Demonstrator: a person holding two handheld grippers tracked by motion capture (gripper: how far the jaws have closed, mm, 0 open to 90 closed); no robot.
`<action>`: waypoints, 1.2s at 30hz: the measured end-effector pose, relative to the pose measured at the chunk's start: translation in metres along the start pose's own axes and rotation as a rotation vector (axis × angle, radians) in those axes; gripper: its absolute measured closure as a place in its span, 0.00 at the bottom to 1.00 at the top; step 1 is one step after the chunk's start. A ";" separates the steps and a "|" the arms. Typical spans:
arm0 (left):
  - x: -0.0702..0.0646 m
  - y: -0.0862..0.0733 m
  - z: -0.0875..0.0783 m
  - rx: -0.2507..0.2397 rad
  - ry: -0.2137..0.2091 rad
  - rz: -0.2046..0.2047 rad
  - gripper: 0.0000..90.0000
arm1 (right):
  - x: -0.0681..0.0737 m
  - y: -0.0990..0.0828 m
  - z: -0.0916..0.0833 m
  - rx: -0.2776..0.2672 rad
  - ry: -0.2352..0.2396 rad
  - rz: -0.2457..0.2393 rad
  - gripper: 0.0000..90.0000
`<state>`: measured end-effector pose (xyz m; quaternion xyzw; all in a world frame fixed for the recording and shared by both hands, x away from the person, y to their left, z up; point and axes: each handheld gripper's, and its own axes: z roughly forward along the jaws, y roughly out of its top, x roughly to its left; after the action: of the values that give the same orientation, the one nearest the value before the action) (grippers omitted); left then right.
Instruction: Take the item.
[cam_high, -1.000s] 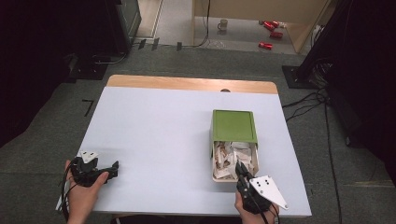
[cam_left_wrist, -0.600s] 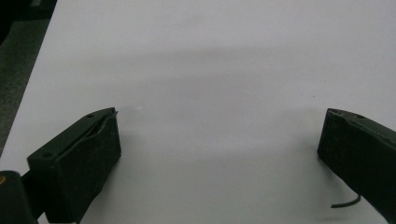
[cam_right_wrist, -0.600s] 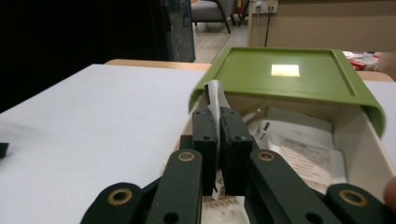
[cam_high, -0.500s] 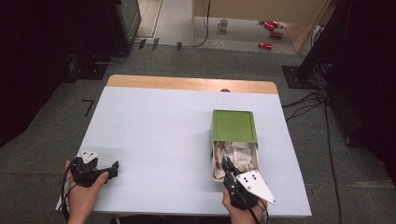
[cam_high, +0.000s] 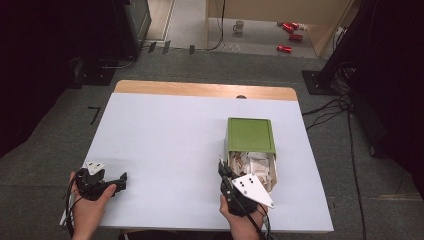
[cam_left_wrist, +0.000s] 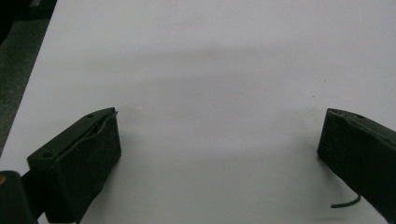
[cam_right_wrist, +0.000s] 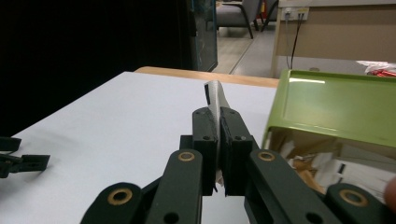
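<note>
At the near left corner of the pale worktop (cam_high: 165, 145), the person's left hand (cam_high: 89, 210) rests with the left tongs (cam_high: 123, 179) pointing toward the middle of the surface; in the left gripper view its two black jaws stand wide apart over bare worktop, with nothing between them. Further right, near the front edge, the right tongs (cam_high: 220, 165) sit in the person's right hand (cam_high: 242, 224), tips aimed away from the person and just beside the left wall of the green box (cam_high: 250, 135). The right gripper view shows these jaws pressed together on a thin paper packet (cam_right_wrist: 215, 100), which stands on edge between the pads and sticks out past the tips. The box lies on the right half of the worktop, its near end open and stuffed with more packets (cam_high: 256, 162) in white and tan.
</note>
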<state>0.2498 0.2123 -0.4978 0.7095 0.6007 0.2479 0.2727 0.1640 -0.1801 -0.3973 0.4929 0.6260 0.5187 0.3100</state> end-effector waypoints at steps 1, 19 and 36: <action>0.000 0.000 0.000 0.000 0.000 0.000 0.00 | 0.002 -0.001 0.002 0.004 0.002 0.001 0.97; 0.000 0.000 0.000 0.000 -0.001 0.000 0.00 | 0.031 -0.032 0.058 0.112 0.017 -0.002 0.97; 0.000 0.000 0.000 0.000 -0.001 -0.001 0.00 | 0.038 -0.071 0.083 0.203 -0.003 -0.023 0.97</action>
<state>0.2499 0.2124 -0.4978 0.7093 0.6008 0.2476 0.2732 0.2058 -0.1144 -0.4827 0.5152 0.6805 0.4483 0.2656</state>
